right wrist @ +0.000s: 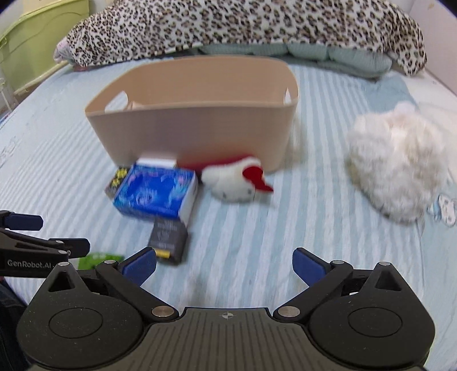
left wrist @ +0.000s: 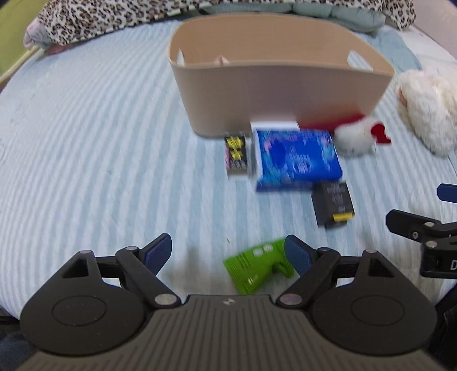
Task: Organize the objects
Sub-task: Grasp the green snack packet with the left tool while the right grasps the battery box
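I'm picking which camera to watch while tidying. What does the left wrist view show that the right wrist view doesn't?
Only the left wrist view shows the green packet nearly whole, lying just ahead of the open left gripper; in the right view only a sliver of it peeks past that gripper. Only the right wrist view shows the big white fluffy toy whole. Both share the tan basket, blue box, black box, small white and red plush, and leopard blanket.
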The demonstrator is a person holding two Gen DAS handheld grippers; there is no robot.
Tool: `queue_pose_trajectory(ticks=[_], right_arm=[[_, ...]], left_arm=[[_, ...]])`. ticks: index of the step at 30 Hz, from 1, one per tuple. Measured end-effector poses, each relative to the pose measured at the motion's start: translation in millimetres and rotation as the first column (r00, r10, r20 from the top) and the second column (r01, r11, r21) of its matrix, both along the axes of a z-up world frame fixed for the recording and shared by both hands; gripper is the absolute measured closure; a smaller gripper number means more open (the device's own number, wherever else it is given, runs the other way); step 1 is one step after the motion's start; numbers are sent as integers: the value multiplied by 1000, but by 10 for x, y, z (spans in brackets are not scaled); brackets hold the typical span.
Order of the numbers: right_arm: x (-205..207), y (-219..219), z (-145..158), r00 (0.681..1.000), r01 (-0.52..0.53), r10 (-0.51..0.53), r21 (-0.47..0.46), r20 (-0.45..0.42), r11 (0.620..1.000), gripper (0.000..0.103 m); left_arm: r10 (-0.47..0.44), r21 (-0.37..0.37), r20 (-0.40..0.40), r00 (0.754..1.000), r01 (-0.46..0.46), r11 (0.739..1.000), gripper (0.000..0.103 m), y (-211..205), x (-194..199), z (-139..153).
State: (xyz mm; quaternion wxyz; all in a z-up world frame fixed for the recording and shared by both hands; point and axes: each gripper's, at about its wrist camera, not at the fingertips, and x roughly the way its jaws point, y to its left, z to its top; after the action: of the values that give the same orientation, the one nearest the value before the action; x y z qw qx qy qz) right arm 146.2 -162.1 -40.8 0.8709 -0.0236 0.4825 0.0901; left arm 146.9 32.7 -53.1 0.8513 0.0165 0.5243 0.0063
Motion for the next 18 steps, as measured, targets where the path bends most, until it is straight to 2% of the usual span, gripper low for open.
queue_pose_trajectory(ticks=[9, 18], right_arm=[[-90, 47, -265, 998, -6, 7, 4, -58, 1000, 0], [-37, 180, -418, 997, -35, 37, 30, -70, 999, 0]], left_arm=[[-12, -21, -67, 998, 11, 1000, 17, -83, -6, -288], [59, -66, -99, 993, -65, 996, 17, 82, 85, -398]])
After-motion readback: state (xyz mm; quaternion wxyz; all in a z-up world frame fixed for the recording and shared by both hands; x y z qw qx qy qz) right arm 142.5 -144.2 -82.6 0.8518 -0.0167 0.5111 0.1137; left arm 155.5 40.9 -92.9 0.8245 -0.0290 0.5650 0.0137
